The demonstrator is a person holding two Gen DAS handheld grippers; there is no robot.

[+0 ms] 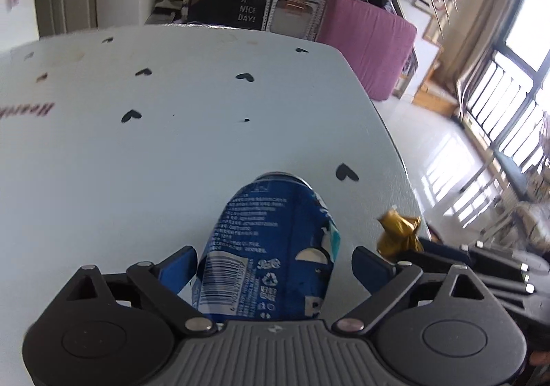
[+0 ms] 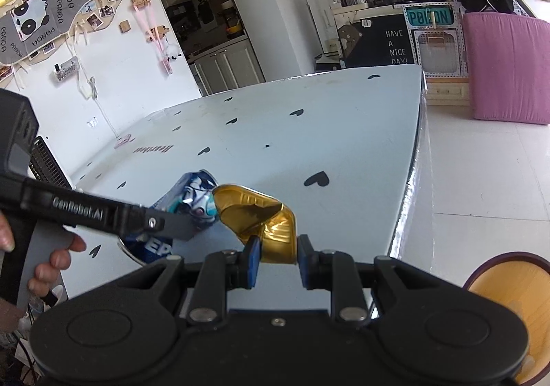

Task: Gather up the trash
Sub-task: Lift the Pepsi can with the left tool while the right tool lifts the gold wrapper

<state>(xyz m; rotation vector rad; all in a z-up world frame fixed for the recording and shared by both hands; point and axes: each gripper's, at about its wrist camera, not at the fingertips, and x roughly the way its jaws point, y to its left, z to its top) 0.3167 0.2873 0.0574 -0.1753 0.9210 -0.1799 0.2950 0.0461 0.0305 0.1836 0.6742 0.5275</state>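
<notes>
In the left wrist view, the gripper housing at the bottom of the frame cuts off the base of the crushed blue can (image 1: 271,248), which lies on the heart-print table (image 1: 172,145). We see the left gripper (image 1: 273,267) with jaws spread wide either side of the can; whether the left pad touches it we cannot tell. At lower centre of the right wrist view, the right gripper (image 2: 277,253) is nearly closed, pinching a crumpled gold can (image 2: 264,217). An orange bin (image 2: 508,300) is clipped at lower right.
</notes>
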